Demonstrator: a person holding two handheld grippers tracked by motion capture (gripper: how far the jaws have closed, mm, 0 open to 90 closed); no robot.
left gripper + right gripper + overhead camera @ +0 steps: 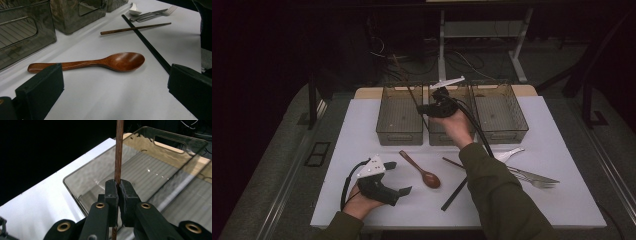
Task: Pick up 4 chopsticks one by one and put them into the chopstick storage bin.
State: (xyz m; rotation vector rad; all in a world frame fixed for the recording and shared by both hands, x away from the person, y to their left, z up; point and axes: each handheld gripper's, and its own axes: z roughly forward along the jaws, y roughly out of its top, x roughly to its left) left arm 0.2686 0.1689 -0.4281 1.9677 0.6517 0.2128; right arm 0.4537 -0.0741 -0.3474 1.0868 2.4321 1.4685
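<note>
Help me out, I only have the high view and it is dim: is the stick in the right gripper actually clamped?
Observer: Yes. The right gripper has its pads shut on a brown wooden chopstick.
Operator: Where is it?
Observer: Over the left bin, which looks empty.
Operator: And the left gripper?
Observer: The left gripper is open, with the wooden spoon lying beyond its jaws.

wooden spoon (422,171) | black chopstick (454,194) | fork (534,183) | white spoon (509,153)
</note>
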